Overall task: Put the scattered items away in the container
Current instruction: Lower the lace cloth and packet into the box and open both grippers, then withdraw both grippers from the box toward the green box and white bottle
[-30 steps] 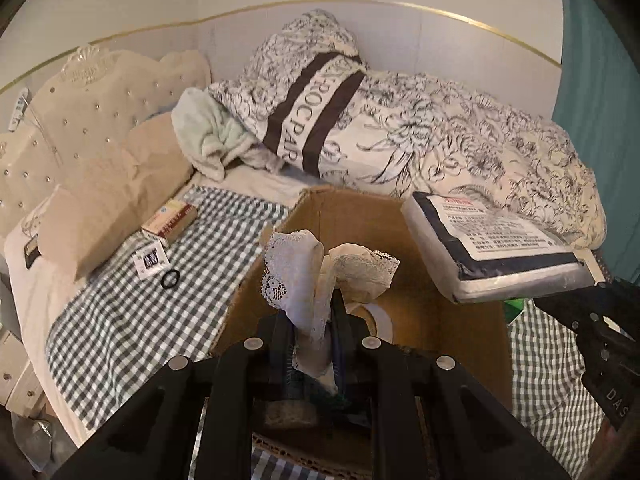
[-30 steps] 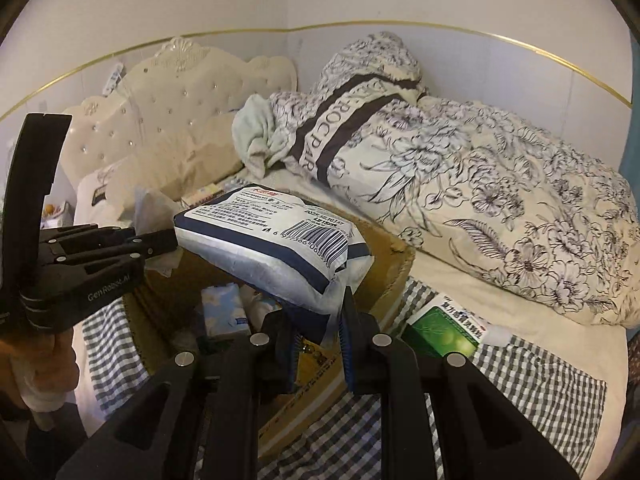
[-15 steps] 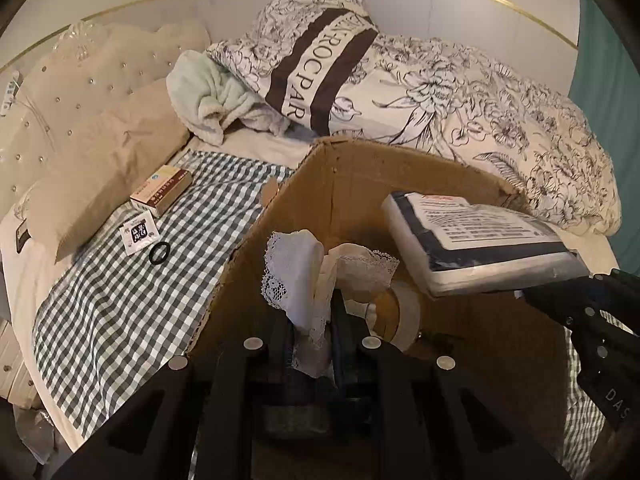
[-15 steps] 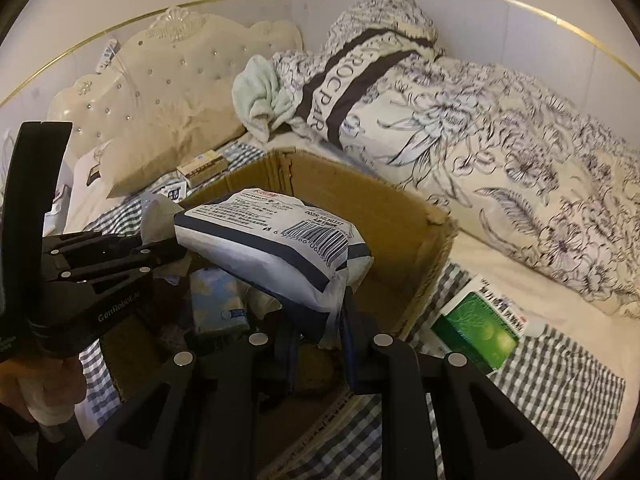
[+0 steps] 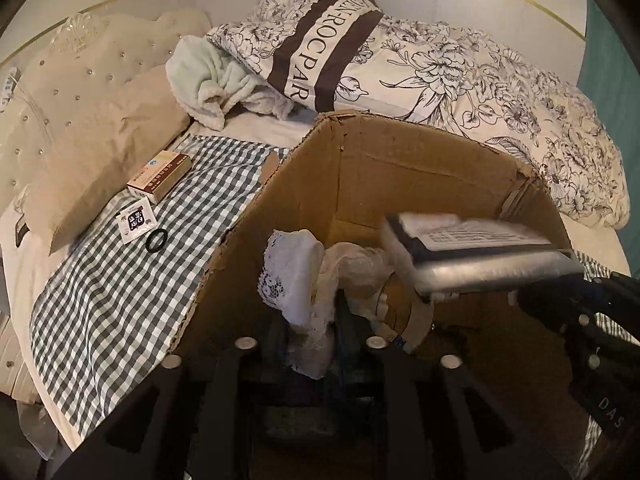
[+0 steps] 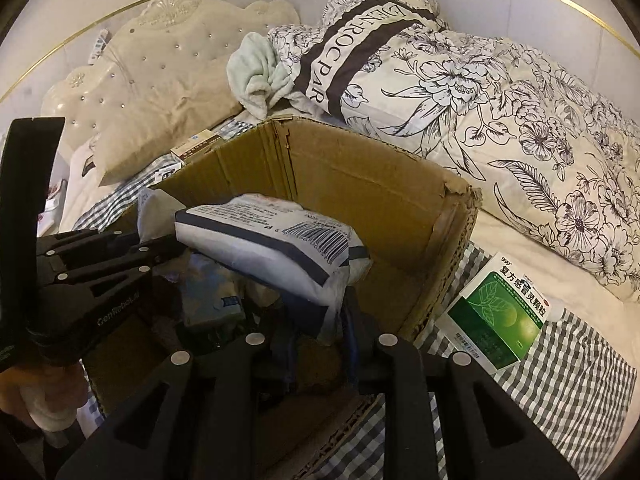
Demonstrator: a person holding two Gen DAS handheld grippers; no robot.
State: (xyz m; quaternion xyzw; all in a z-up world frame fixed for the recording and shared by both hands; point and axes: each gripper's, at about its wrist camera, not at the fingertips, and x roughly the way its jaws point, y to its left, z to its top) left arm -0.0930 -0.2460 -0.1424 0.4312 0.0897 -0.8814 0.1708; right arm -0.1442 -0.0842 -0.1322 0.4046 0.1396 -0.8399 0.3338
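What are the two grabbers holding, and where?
Left gripper: lace cloth, by its lower end. Right gripper: white packet, by its near edge. Both jaws are opening over the cardboard box.
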